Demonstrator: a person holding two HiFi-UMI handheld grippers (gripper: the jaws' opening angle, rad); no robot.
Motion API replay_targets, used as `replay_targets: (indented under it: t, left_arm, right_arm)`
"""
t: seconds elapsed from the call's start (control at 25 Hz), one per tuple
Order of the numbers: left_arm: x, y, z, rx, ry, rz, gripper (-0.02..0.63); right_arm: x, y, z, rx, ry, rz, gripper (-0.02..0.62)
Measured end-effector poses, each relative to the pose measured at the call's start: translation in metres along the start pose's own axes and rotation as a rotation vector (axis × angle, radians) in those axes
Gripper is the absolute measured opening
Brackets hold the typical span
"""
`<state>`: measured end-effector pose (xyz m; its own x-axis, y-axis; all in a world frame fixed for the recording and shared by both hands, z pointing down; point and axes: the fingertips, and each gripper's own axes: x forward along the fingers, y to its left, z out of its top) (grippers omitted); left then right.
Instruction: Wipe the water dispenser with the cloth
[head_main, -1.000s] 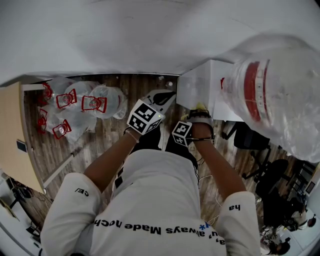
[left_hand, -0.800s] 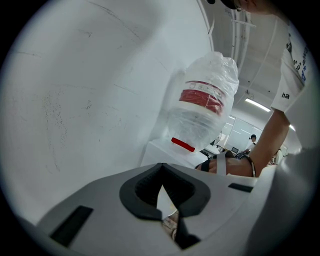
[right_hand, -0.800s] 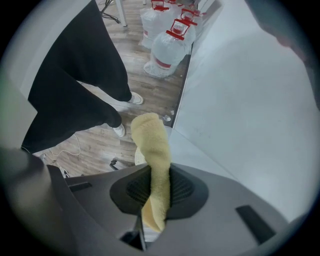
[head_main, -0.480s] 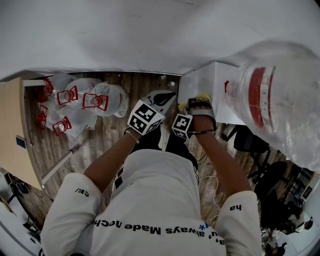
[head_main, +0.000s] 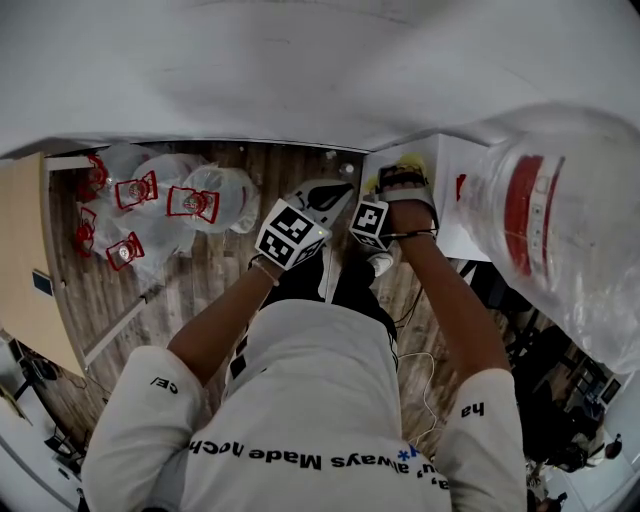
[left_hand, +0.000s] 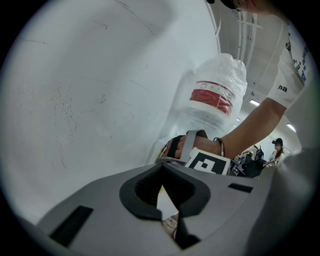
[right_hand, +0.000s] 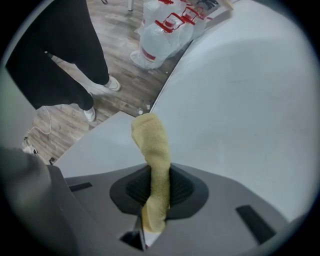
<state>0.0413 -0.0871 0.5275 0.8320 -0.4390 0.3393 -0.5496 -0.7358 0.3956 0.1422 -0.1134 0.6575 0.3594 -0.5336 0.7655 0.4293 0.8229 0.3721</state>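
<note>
The right tongs (right_hand: 156, 196) are clamping a fuzzy yellow cloth (right_hand: 151, 150). Its limp, rolled end is lying against the smooth white top of the boxy water dispenser (head_main: 440, 170), near its left edge. The left tongs (left_hand: 169, 220) are hanging closed and empty just to the left. A rounded water bottle (head_main: 545, 215) in crinkled clear plastic is showing blurred and is cut off at the right. The dispenser's lower body is hidden.

Steep overhead; two close along jaws
</note>
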Motion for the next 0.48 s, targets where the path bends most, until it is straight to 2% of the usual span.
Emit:
replay_targets:
  t: [0.24, 0.48]
  left_arm:
    - [0.007, 0.01, -0.001, -0.009, 0.006, 0.002, 0.017]
    - [0.013, 0.019, 0.001, -0.023, 0.01, 0.007, 0.017]
  right_arm:
    - [0.033, -0.013, -0.002, -0.114, 0.049, -0.008, 0.058]
    - [0.061, -0.023, -0.011, -0.15, 0.088, 0.021, 0.058]
